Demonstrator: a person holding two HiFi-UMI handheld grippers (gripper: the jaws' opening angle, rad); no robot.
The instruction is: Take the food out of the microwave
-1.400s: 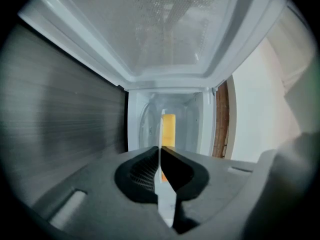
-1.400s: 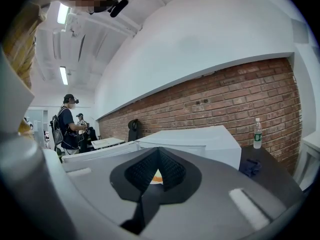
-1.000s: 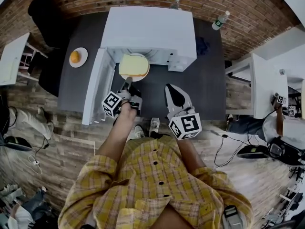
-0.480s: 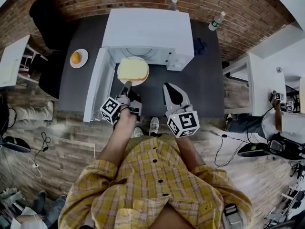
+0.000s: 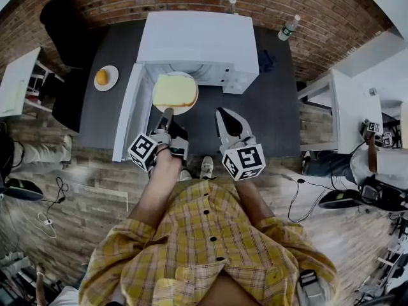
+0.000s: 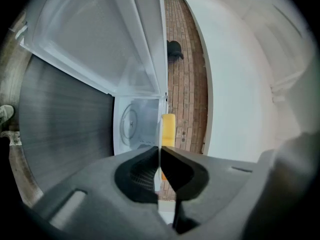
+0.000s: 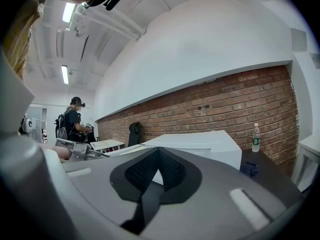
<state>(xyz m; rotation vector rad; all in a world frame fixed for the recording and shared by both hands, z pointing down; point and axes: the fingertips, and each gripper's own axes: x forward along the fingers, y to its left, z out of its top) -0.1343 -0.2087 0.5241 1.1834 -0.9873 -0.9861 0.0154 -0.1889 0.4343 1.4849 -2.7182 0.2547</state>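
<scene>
A white plate [image 5: 185, 109] with a pale yellow slice of food [image 5: 173, 90] hangs in the air in front of the white microwave [image 5: 197, 40]. My left gripper [image 5: 167, 113] is shut on the plate's near rim. In the left gripper view, my left gripper [image 6: 160, 151] pinches the plate [image 6: 160, 134] edge-on, the yellow food [image 6: 168, 129] just past the jaws. The microwave door [image 5: 127, 116] stands open to the left, and the empty cavity with its turntable [image 6: 131, 126] shows behind. My right gripper [image 5: 221, 115] [image 7: 157, 153] is shut, holds nothing and hovers to the right of the plate.
The microwave stands on a dark table [image 5: 274, 113]. A small plate with an orange [image 5: 105, 77] lies at the table's left. Water bottles [image 5: 289, 27] [image 7: 256, 136] and a blue cloth [image 5: 268, 61] are at the right back. White desks flank the table; a person [image 7: 72, 119] stands far off.
My left gripper has raised the plate with the food and drawn it slightly left and out from the microwave opening. The right gripper has stayed put.
</scene>
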